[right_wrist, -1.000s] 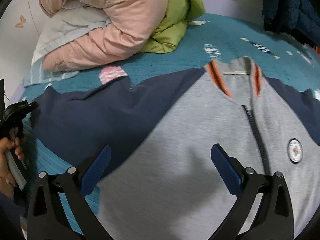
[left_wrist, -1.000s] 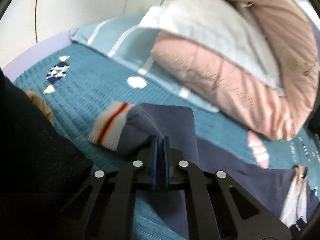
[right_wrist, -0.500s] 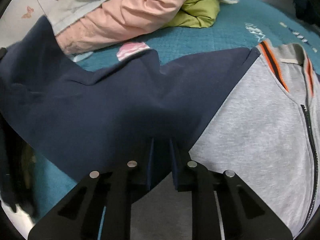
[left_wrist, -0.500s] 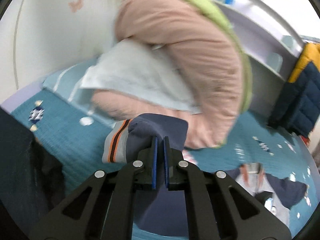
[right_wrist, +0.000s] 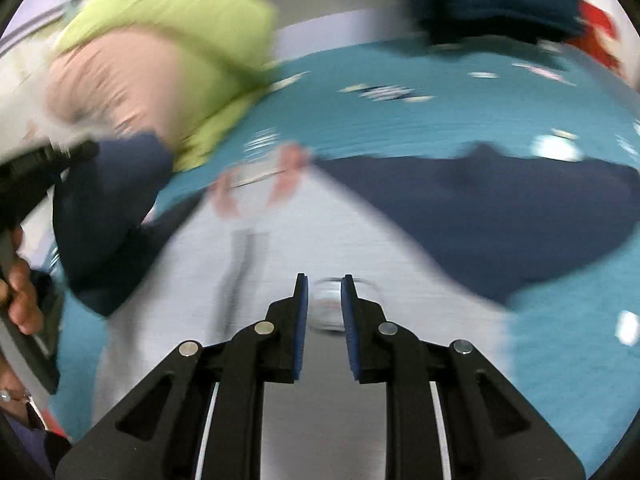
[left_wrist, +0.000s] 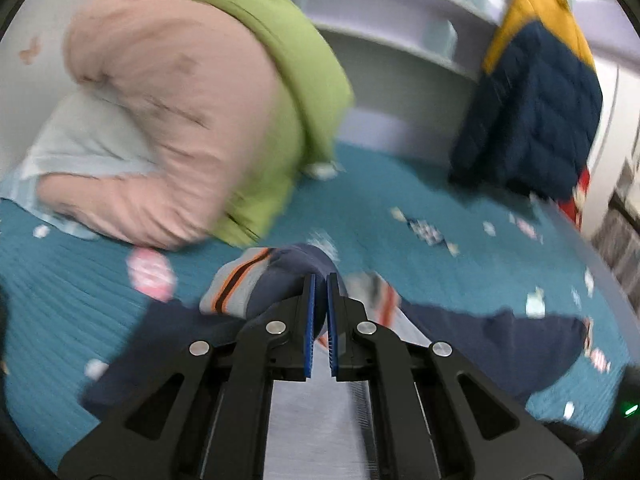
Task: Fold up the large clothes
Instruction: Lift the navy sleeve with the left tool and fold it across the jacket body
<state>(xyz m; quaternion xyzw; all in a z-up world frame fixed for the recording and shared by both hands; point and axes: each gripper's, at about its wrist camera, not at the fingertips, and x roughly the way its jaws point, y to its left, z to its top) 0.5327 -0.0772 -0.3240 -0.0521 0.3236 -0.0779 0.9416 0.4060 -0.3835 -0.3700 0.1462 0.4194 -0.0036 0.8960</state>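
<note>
A grey jacket with navy sleeves (right_wrist: 280, 248) lies front up on the teal bedspread (right_wrist: 400, 120). My left gripper (left_wrist: 320, 280) is shut on the navy left sleeve near its striped grey-and-orange cuff (left_wrist: 236, 280) and holds it lifted over the jacket's chest. The lifted sleeve (right_wrist: 108, 200) also shows in the right wrist view. My right gripper (right_wrist: 323, 280) hovers over the grey chest by the round badge (right_wrist: 332, 308); its jaws stand a narrow gap apart with nothing between them. The other navy sleeve (right_wrist: 520, 208) lies spread to the right. Both views are motion-blurred.
A pink and green quilt bundle (left_wrist: 180, 100) sits on a pale pillow (left_wrist: 80, 140) at the back left of the bed. A navy and yellow puffer jacket (left_wrist: 532, 100) hangs at the back right. The bed's right edge (left_wrist: 580, 240) is near.
My left gripper has carried the sleeve up and rightward over the jacket body. My right gripper closed on the sleeve's shoulder end, then let it go and moved right over the chest.
</note>
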